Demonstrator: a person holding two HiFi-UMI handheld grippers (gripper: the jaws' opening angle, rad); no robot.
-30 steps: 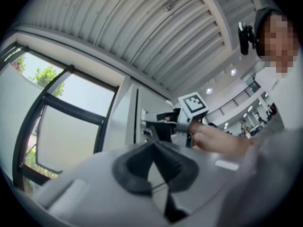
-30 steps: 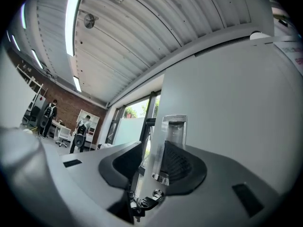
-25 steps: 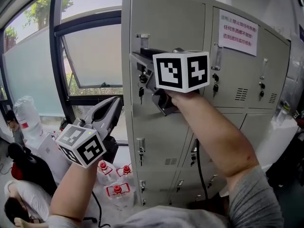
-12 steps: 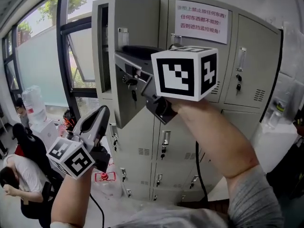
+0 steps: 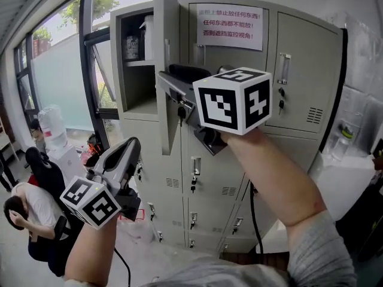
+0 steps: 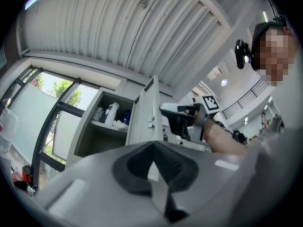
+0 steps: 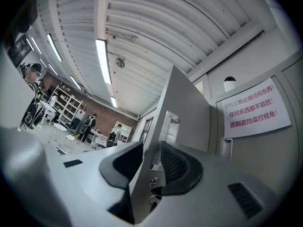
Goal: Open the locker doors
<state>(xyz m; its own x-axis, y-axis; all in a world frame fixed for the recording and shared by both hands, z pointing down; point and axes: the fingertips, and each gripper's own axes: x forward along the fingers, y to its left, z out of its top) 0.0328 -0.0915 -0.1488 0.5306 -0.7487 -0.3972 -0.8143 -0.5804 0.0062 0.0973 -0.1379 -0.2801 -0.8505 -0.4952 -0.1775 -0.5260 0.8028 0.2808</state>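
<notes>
Right tongs [image 7: 152, 148] pinching the edge of the open locker door [image 5: 167, 40], grip just loosening slightly, left tongs [image 5: 131, 147] pressed together, empty, below-left of it.

My left tool [image 5: 133, 143] and right tool [image 5: 169, 81] are pale grey shells with black pads. The left cube [image 5: 90, 201] and right cube [image 5: 233, 100], at 6 o'clock of each, are white with black square markers; a grey sleeve [image 5: 326, 250] covers my right arm.

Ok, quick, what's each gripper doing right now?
Left gripper: closed, empty.
Right gripper: closed on the edge of the locker door; its jaws just opened slightly, with the door edge between them.
</notes>
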